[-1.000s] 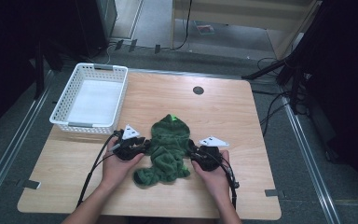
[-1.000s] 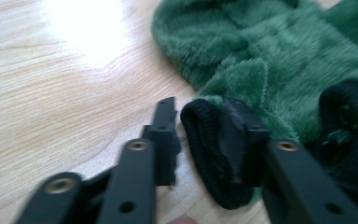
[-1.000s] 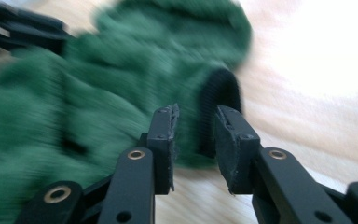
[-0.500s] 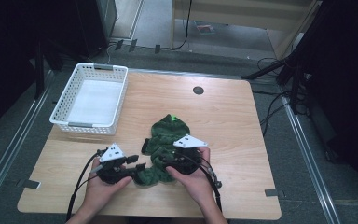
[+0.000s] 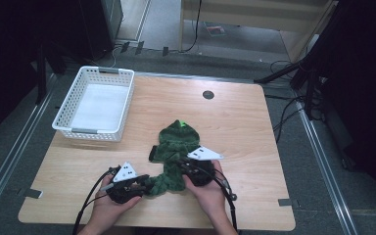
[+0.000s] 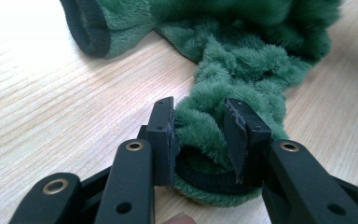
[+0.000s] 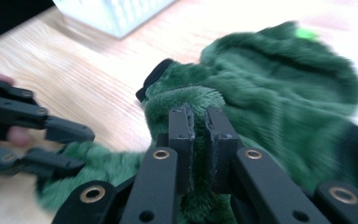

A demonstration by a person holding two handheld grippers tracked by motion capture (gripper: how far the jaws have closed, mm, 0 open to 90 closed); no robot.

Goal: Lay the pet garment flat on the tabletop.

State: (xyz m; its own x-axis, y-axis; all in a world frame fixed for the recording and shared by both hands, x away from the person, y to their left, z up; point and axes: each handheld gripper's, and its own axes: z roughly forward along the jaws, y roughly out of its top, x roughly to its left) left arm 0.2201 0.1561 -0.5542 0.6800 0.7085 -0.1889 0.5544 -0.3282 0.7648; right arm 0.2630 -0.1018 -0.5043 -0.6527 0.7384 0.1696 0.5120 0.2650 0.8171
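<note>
Green fleece garment (image 5: pixel 175 155), no readable label, is clamped by left tool (image 6: pixel 199 135) and right tool (image 7: pixel 199 128).

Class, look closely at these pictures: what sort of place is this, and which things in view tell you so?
Probably a lab or recording workspace: a bare wooden table on a railed floor, cables trailing around it, and a green fleece garment and white basket set out for handling.

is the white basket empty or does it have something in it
Empty. The high view shows the white basket at the table's far left with a bare floor; the green fleece garment lies outside it on the table.
</note>
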